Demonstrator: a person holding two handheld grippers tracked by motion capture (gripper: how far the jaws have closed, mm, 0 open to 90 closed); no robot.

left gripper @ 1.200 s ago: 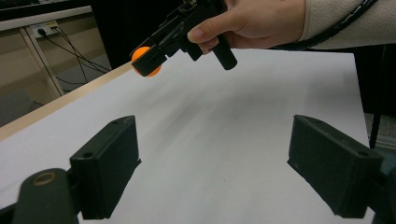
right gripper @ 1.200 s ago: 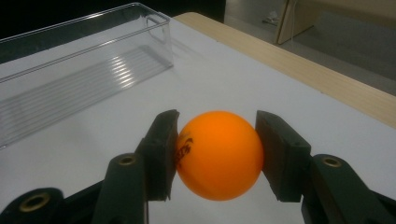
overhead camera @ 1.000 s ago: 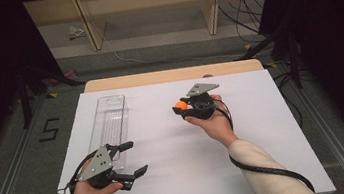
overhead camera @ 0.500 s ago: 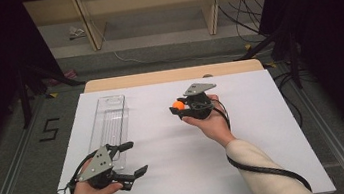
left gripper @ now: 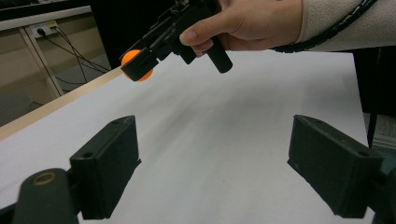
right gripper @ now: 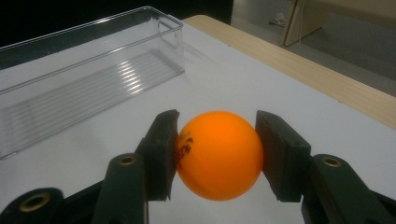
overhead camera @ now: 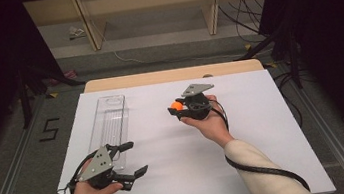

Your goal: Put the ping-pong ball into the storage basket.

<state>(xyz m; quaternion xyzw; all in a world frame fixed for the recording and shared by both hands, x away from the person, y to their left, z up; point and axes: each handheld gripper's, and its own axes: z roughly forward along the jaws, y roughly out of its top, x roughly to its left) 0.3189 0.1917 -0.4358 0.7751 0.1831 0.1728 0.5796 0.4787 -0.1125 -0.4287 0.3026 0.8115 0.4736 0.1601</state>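
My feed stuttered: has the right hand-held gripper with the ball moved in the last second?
No. The right hand-held gripper sits at the same spot relative to the clear tray in the high view, shut on the orange ball.

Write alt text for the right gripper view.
An orange ball is clamped between the two black jaws of the right tongs, above a white table. An empty clear plastic tray lies behind at the left.

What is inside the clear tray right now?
Nothing visible: the clear tray shows only its ribbed floor. Its near end is covered by the left gripper. The orange ball sits in the right gripper's jaws.
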